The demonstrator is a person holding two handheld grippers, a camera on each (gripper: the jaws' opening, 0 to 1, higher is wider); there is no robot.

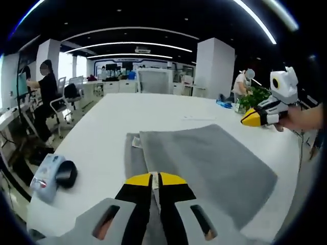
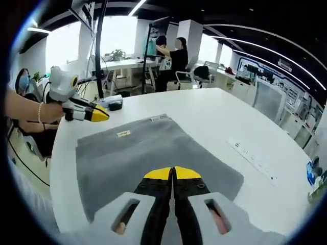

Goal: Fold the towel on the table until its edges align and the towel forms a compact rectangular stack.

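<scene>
- The broad white table [image 1: 153,109] carries everything else and serves as the landmark; it also shows in the right gripper view [image 2: 219,109].
- The grey rectangular cloth towel [image 1: 204,158] lies flat near the middle of the table, folded over itself so that a narrower strip of its lower layer sticks out along one side. It shows in the right gripper view as well [image 2: 148,150], with small white tags at its far edge.
- The left gripper [image 1: 155,177], yellow-tipped with black jaws, hangs over the towel's near edge, jaws pressed together; whether cloth is pinched between them cannot be told. In the right gripper view [image 2: 102,114] it is held by a hand past the towel's far corner.
- The right gripper [image 2: 173,172] sits above the towel with jaws closed, nothing visibly held; in the left gripper view [image 1: 251,118] it hovers beyond the towel's far corner.
- A pale blue packet [image 1: 45,176] and a black rounded object [image 1: 66,173] rest together near the table's edge, well apart from the towel.
</scene>
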